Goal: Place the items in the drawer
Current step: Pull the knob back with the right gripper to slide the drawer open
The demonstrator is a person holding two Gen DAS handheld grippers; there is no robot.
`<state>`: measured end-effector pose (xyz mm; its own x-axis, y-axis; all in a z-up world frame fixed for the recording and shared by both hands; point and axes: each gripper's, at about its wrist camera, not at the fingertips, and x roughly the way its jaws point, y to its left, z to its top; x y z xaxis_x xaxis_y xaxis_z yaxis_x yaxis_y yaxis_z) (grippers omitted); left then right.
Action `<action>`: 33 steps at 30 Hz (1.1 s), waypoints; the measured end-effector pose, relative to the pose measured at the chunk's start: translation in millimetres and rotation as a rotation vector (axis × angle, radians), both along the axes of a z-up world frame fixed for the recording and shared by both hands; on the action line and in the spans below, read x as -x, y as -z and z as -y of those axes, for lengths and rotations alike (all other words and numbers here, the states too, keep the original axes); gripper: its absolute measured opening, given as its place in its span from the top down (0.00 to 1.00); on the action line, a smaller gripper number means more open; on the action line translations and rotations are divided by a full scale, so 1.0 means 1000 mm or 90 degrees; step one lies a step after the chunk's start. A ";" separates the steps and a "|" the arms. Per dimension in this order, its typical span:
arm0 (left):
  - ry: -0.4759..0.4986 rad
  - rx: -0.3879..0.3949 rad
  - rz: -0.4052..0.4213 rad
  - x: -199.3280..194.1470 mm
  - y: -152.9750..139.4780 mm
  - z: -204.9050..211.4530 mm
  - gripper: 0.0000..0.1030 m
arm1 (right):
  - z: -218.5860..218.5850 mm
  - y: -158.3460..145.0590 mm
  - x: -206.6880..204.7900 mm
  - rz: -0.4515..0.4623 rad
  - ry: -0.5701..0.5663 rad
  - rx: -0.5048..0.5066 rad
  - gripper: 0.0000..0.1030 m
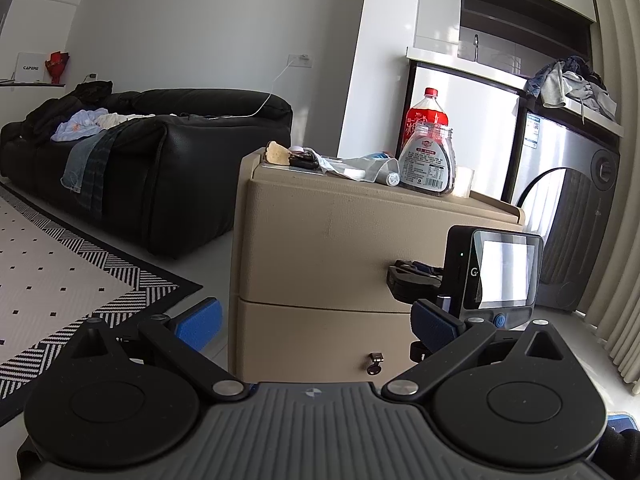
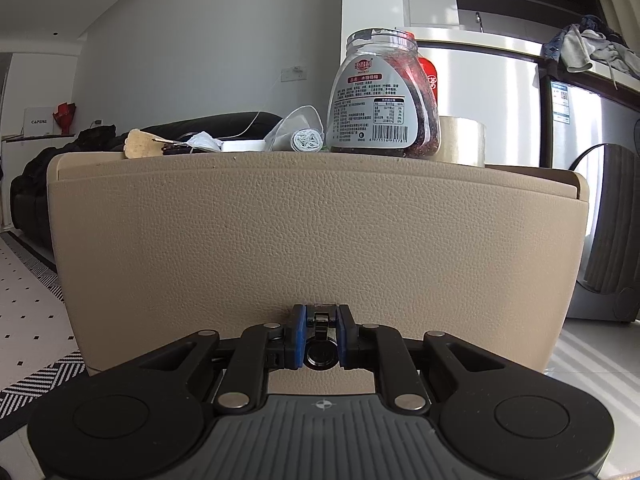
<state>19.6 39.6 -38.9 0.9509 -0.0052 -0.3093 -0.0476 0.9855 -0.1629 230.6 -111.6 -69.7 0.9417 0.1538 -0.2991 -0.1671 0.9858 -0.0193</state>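
- Right claw (image 2: 321,338): clenched on the small dark pull (image 2: 321,326) of the upper drawer (image 2: 312,236), blue pads (image 2: 301,336) pinching it from both sides.
- Left claw (image 1: 316,320): released, jaws wide, nothing between them; held back from the cabinet (image 1: 320,216), facing its lower drawer (image 1: 312,336) and that drawer's pull (image 1: 375,362).
- Upper drawer: apparently shut, front flush with the cabinet; no gap visible.
- Items: on the cabinet's top surface (image 2: 256,156), above the drawer: jar (image 2: 382,92), red-capped bottle (image 1: 427,118) behind it, tape roll (image 2: 462,140), white bag roll (image 2: 307,141), clear wrapper (image 2: 298,124), scattered small things at the left end.
- Handling, pull: likely stiff but tiny and smooth; pinch square and draw straight back, or the pads may slip off.
- Handling, jar: rigid clear plastic, part-filled with dark contents, probably moderately heavy; waist below the neck looks the best hold.
- Handling, bottle: probably heaviest and slick; tape roll stiff and light; wrapper and bag roll soft, easily crushed.
- Hard to make out: drawer interior and depth hidden; small dark things at the left end unidentifiable; bottle mostly screened by the jar in the right view; right claw's fingertips largely blocked by its camera body in the left view.
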 end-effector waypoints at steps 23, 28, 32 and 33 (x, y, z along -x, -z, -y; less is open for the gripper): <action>-0.007 -0.001 -0.002 0.001 0.000 -0.002 0.00 | 0.003 0.002 0.006 0.005 0.008 -0.016 0.84; -0.006 0.002 0.002 0.002 -0.003 -0.002 0.00 | 0.001 0.005 0.003 0.009 0.009 -0.012 0.84; -0.009 -0.001 0.006 0.005 -0.006 -0.003 0.00 | 0.003 0.004 0.004 0.006 0.008 -0.020 0.85; -0.010 -0.001 0.007 0.006 -0.006 -0.003 0.00 | 0.003 0.004 0.004 0.006 0.008 -0.020 0.85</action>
